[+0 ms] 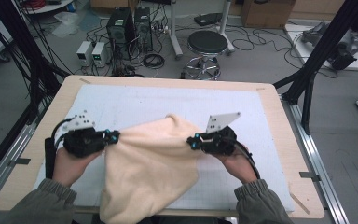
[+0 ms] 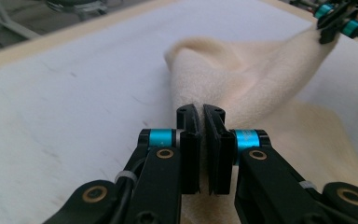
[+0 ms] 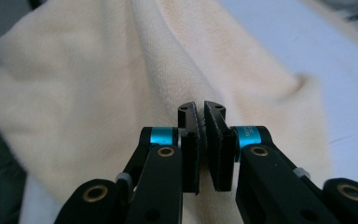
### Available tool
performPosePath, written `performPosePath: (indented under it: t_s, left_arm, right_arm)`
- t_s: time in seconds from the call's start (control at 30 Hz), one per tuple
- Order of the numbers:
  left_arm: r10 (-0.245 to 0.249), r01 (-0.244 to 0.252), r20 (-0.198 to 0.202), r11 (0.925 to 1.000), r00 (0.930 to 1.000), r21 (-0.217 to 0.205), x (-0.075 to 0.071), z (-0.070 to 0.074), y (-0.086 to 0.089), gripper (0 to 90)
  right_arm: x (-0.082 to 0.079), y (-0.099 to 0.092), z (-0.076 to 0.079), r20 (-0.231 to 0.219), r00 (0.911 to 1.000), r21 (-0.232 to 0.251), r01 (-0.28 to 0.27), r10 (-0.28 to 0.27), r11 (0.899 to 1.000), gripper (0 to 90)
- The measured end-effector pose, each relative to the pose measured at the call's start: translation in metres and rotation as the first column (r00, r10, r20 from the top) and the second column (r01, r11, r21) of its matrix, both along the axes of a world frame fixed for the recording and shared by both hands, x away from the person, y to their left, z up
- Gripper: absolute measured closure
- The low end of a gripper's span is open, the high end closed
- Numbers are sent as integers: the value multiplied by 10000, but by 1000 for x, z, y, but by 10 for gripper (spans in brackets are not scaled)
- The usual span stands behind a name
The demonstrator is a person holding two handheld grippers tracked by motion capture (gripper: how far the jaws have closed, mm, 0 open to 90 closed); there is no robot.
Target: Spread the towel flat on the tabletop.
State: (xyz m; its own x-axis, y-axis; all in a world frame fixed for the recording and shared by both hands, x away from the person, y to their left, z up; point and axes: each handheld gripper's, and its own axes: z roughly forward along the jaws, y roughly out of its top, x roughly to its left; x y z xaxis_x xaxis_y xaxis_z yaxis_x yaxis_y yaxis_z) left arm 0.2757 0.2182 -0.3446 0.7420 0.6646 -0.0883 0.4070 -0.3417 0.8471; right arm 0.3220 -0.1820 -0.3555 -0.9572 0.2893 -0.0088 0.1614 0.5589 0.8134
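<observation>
Cream fleece cloth (image 1: 149, 163) lies on the white mat (image 1: 242, 107) covering the desk (image 1: 279, 116), near the person's edge; its lower part hangs over that edge. Left claw (image 1: 116, 136) is clamped on the cloth's left edge, jaws pressed together with fabric pinched between them. Right claw (image 1: 192, 141) is clamped on the cloth's right edge in the same way. Both held edges are lifted off the mat, and the fabric between them rises to a soft hump (image 1: 175, 122) toward the far side. In the left claw view the cloth (image 2: 242, 79) stretches taut up to the other claw at top right.
</observation>
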Motion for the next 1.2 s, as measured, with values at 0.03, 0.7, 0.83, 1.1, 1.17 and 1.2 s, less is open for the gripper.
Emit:
performPosePath:
  t_s: [0.03, 0.7, 0.83, 1.1, 1.17, 1.2]
  left_arm:
    - [-214, 214, -200, 9998, 9996, 4, -7, -8, -2, 849]
    - [-1718, 1720, 92, 9810, 9851, -898, 24, -25, -19, 602]
    - [-1718, 1717, -732, 9851, 9824, -77, 43, -48, -29, 557]
    - [-2540, 2535, -2893, 9665, 9229, -399, 56, -83, -43, 577]
    - [-2725, 2789, -3191, 9600, 9077, -263, 55, -86, -47, 814]
    - [-2725, 2789, -3191, 9600, 9077, -263, 55, -86, -47, 870]
  right_arm:
    - [-8, -2, -6, -173, 9998, -169, -59, 56, 9998, 849]
    - [-22, -37, -22, -287, 9972, 735, 713, -693, 9947, 600]
    - [-4, -33, -45, -745, 9876, 99, 1395, -1384, 9902, 546]
    - [8, -23, -83, -1222, 9789, -1227, 1490, -1639, 9812, 569]
    - [8, -19, -83, -1177, 9842, -1165, 1183, -1320, 9861, 762]
    - [8, -17, -83, -1184, 9871, -1148, 942, -1077, 9889, 801]
